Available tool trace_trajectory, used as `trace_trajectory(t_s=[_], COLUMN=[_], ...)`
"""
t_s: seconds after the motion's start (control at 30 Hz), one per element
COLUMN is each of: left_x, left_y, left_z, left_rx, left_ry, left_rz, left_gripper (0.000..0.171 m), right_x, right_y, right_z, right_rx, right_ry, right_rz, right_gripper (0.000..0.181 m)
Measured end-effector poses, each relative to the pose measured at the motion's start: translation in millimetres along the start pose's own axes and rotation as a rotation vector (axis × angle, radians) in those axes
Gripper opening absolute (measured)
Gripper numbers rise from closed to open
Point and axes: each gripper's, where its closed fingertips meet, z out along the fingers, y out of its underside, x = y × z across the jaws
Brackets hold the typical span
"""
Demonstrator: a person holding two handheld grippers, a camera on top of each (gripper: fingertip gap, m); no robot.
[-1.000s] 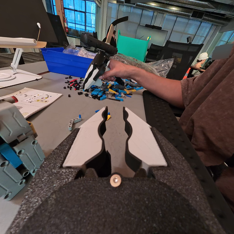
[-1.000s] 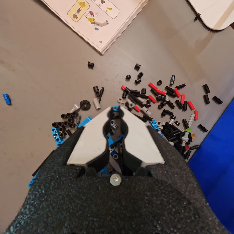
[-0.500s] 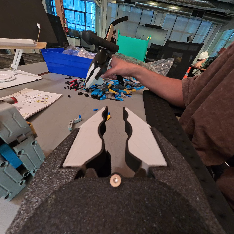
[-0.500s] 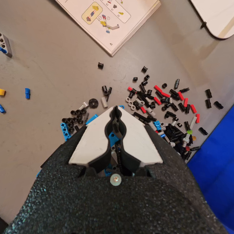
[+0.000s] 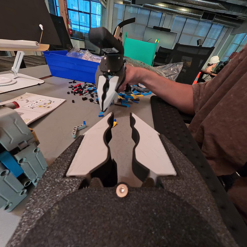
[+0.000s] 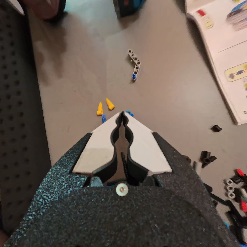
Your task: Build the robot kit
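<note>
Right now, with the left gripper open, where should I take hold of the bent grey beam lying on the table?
Probably grip the bent grey beam across its longer straight arm, coming from above. It lies flat on the table, and a blue pin stands in one end, so keep clear of that end.

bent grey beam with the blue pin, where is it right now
The bent grey beam lies flat on the grey table, in the right wrist view ahead of the right gripper, between the two yellow cones and the instruction booklet.

You sit at a smooth grey table [image 5: 64, 128] in a big office with tall glass windows [image 5: 85, 17], shiny ceiling pipes [image 5: 173, 8] and black mesh chairs [image 5: 192, 60]
</note>
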Motion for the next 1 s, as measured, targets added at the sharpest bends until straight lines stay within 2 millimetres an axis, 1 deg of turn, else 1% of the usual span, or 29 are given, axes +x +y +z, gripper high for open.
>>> trace_trajectory(t_s=[0.07, 0.2, 0.33, 0.43, 0.47, 0.53, 0.67, 0.73, 0.8, 0.87, 0.93, 1.0], left_x=[0.5, 0.4, 0.6, 0.7, 0.6, 0.4, 0.7, 0.8, 0.7, 0.8, 0.9, 0.7], left_y=[0.1, 0.0, 0.2, 0.3, 0.4, 0.2, 0.4, 0.3, 0.1, 0.2, 0.2, 0.3], left_z=[0.0, 0.1, 0.3, 0.3, 0.4, 0.3, 0.4, 0.3, 0.2, 0.2, 0.3, 0.3], left_rx=[-0.001, -0.001, -0.002, -0.003, -0.003, -0.002, -0.003, -0.002, -0.001, -0.001, -0.002, -0.003], left_ry=[0.000, -0.001, -0.001, -0.001, 0.000, 0.000, -0.001, 0.000, 0.000, 0.000, 0.000, 0.000], left_rz=[0.005, 0.005, 0.007, 0.007, 0.006, 0.004, 0.008, 0.007, 0.006, 0.007, 0.008, 0.006], left_gripper=[0.024, 0.024, 0.024, 0.024, 0.024, 0.024, 0.024, 0.024, 0.024, 0.024, 0.024, 0.024], right_x=[0.9, 1.1, 15.8, 24.1, 22.7, 16.2, 2.5, -3.3, -4.1, 1.4, 13.6, 33.5], right_y=[4.4, 5.7, 6.8, 20.6, 23.6, 19.1, 17.9, 18.9, 18.5, 16.7, 16.9, 23.8], right_z=[4.0, -0.8, -11.2, -8.2, -4.6, -1.4, 5.1, 5.3, -0.1, -12.8, -27.6, -40.5], right_rx=[-0.019, -0.006, 0.021, -0.027, -0.040, -0.020, -0.037, -0.042, -0.030, 0.003, 0.038, 0.035], right_ry=[-0.002, -0.007, 0.071, 0.092, 0.079, 0.043, -0.029, -0.062, -0.068, -0.046, 0.017, 0.126], right_rz=[0.010, 0.026, 0.026, 0.058, 0.061, 0.057, 0.055, 0.055, 0.061, 0.081, 0.097, 0.121], right_gripper=[0.000, 0.000, 0.000, 0.000, 0.000, 0.000, 0.000, 0.000, 0.003, 0.003, 0.001, 0.000])
